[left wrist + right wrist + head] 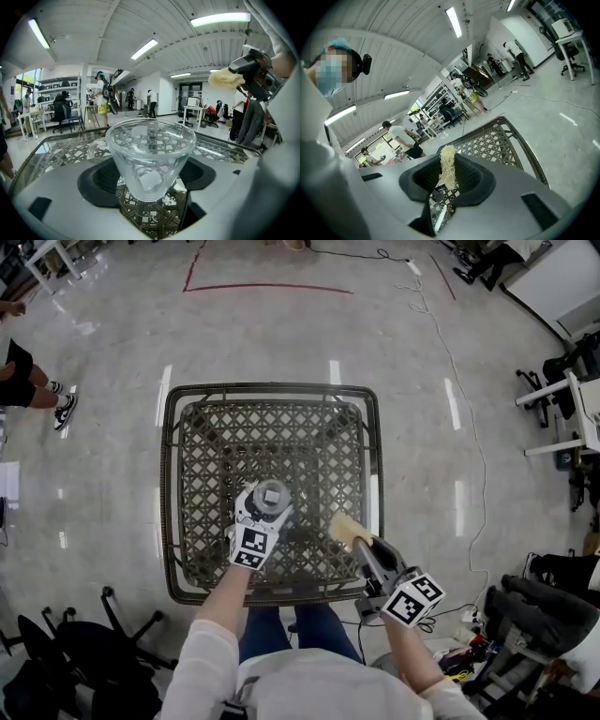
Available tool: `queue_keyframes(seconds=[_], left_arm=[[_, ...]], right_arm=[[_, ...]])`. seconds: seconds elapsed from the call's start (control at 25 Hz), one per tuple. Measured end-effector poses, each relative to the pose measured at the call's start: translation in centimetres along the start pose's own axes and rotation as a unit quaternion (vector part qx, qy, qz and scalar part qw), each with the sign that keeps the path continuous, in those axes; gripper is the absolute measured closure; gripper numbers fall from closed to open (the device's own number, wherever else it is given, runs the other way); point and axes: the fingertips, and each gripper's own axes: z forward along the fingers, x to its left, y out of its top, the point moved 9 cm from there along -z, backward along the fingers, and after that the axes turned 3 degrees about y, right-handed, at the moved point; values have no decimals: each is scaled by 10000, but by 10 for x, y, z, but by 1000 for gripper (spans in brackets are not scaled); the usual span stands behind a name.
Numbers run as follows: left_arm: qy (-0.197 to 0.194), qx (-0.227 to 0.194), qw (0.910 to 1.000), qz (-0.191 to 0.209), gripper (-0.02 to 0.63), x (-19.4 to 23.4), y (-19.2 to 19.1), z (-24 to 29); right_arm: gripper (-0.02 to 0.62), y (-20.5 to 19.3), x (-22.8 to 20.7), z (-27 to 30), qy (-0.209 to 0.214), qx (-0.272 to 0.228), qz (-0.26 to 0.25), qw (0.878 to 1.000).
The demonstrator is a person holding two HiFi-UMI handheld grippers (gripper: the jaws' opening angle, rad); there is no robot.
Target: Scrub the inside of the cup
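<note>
A clear glass cup is seen upright with its mouth open upward, its wall tapering to a narrow base and a handle set at its left in the left gripper view. It is clamped at its lower part between the jaws of the left gripper, which are closed against the glass on both sides. The cup is held over the near middle of a table, whose top is a dark woven lattice inside a dark rim. Whether the base touches the top cannot be told.

A pale yellow fibrous scrubber is pinched edge-on between the jaws of the right gripper. It is held just to the right of the cup and apart from it. In the left gripper view it is shown raised above the rim.

On the grey floor a white cable is laid at the far right and a red line is marked at the far side. Black office chairs are found at the near left, and a standing person's legs at the left.
</note>
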Motion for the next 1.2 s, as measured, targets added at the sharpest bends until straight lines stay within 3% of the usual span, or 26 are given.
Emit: queue_keyframes(seconds=[0.64,1.2], left_arm=[[81,7,9996,-268,239,-5,-1,-40],[65,-8,9991,-409,242,0,26,-98]], right_arm=[[503,-4,14,11,147,-35,-34,9999],[503,5,32,29,163,-122,-246,9995]])
